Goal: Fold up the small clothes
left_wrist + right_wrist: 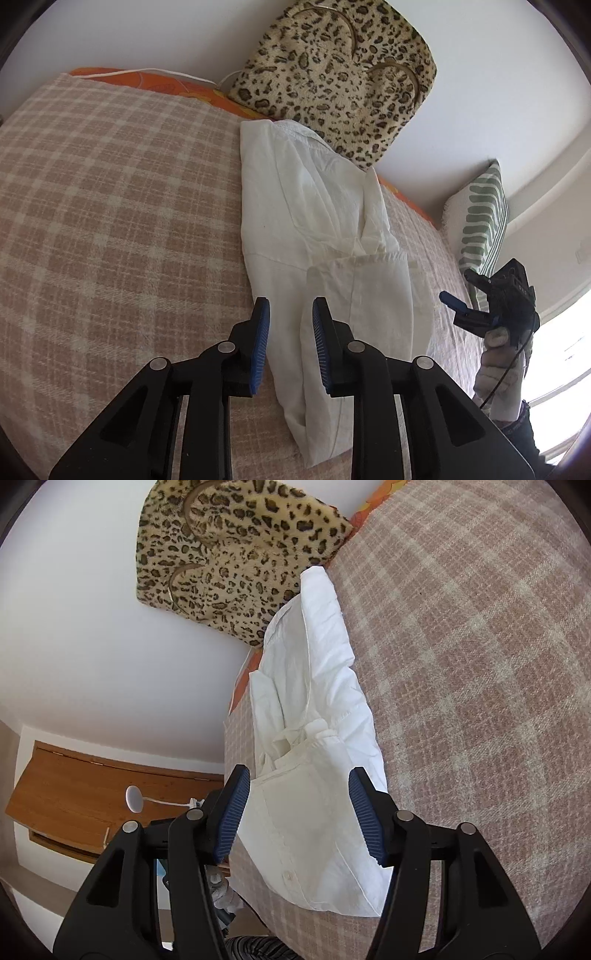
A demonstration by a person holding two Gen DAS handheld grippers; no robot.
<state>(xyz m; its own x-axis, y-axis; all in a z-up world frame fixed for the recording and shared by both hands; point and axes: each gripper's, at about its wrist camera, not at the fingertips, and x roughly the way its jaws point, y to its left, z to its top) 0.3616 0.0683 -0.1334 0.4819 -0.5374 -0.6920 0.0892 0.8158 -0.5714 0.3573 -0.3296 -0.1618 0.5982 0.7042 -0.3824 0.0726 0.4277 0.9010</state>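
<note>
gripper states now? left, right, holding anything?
Left gripper: open, empty, above the white garment.
Right gripper: open, empty, garment in view between its fingers.

Left gripper [290, 345]: black angular plastic arms with triangular cut-outs, round silver pivot pins, and blue ribbed pads [260, 347] on the finger faces. Right gripper [300, 814] is built the same, black with darker blue ribbed pads [232, 814]. At three o'clock in the left view, a pale-gloved right hand [496, 363], thin black cable and dark cuff
</note>
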